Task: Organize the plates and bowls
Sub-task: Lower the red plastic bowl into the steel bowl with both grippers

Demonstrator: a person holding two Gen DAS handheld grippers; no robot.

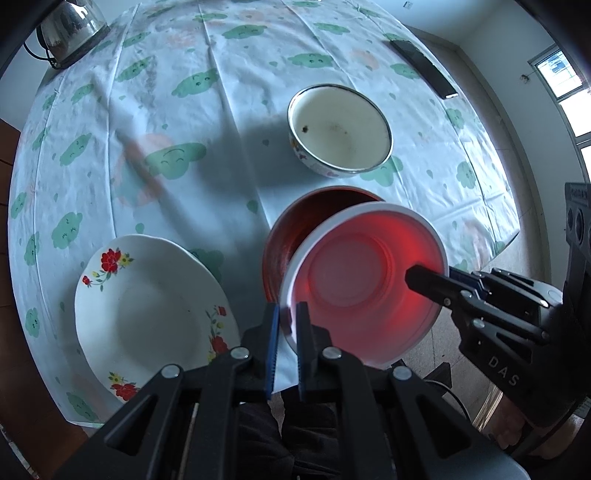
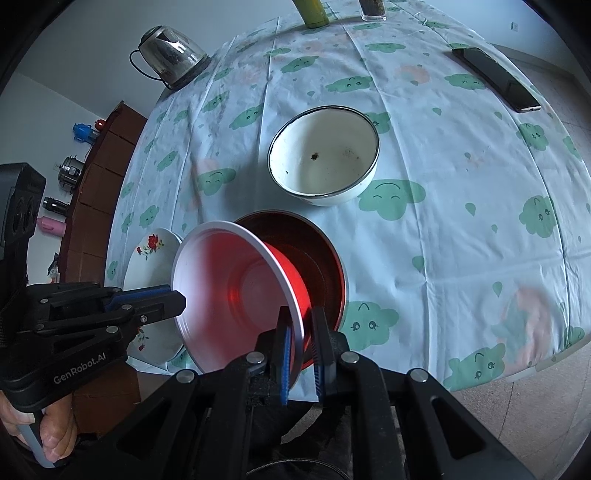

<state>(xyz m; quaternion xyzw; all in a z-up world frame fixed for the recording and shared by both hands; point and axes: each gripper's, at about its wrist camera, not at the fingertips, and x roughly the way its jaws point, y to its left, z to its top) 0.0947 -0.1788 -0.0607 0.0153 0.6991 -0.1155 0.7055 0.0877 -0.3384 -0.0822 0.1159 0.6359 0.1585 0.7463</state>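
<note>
A red plastic bowl [image 1: 362,280] with a white rim hangs tilted over a dark red bowl [image 1: 295,225] that sits on the table. My left gripper [image 1: 288,319] is shut on its near-left rim. The right gripper [image 2: 301,328] is shut on the opposite rim, one finger inside the red bowl [image 2: 229,295]. Each wrist view shows the other gripper clamped on the rim: the right gripper [image 1: 436,277] and the left gripper [image 2: 179,301]. A white enamel bowl [image 1: 343,129] stands farther back. Left of the bowls lies a white flowered plate [image 1: 147,306].
A steel kettle [image 2: 170,59] stands at the far left corner of the table and a black phone [image 2: 495,77] lies at the far right. A green bottle [image 2: 314,11] and a glass [image 2: 373,9] stand at the back edge. The cloud-print tablecloth [image 2: 461,258] hangs over the near edge.
</note>
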